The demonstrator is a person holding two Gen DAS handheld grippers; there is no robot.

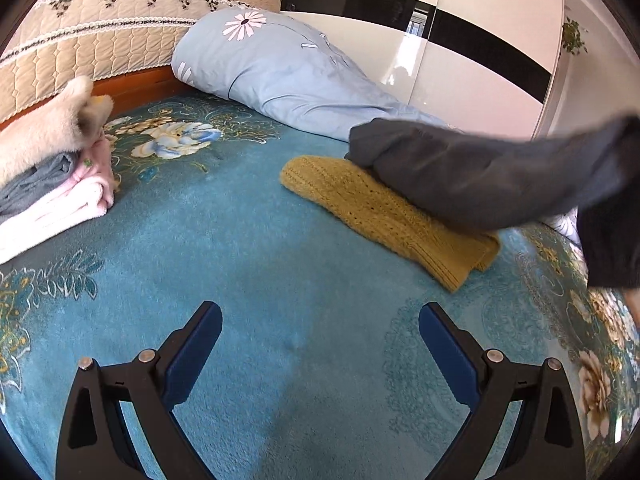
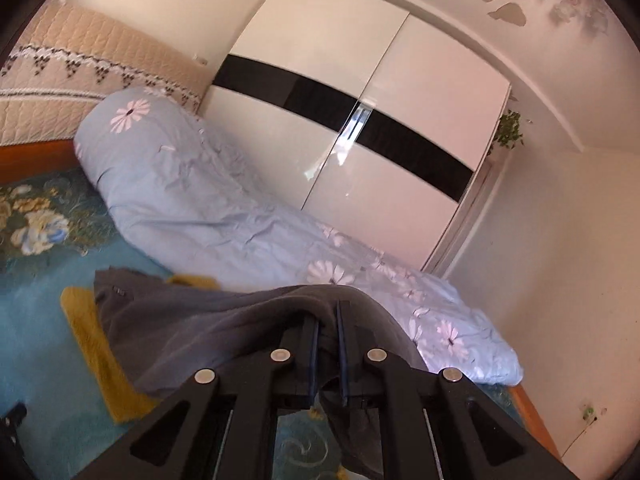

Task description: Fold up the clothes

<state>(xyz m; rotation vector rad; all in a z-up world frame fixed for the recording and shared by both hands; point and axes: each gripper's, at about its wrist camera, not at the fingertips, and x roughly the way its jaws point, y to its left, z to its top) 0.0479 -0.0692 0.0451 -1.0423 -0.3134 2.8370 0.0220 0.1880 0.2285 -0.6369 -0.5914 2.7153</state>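
A dark grey garment hangs lifted at the right, its far end draped over a mustard knitted sweater lying on the teal bed cover. My right gripper is shut on the grey garment, which drapes over its fingers and down onto the sweater. My left gripper is open and empty, low over the bare teal cover in front of the sweater. A stack of folded clothes, pink, grey and cream, sits at the left.
A rolled light blue floral duvet lies along the far side of the bed, also in the right wrist view. A quilted beige headboard is at the back left. A white wardrobe stands behind.
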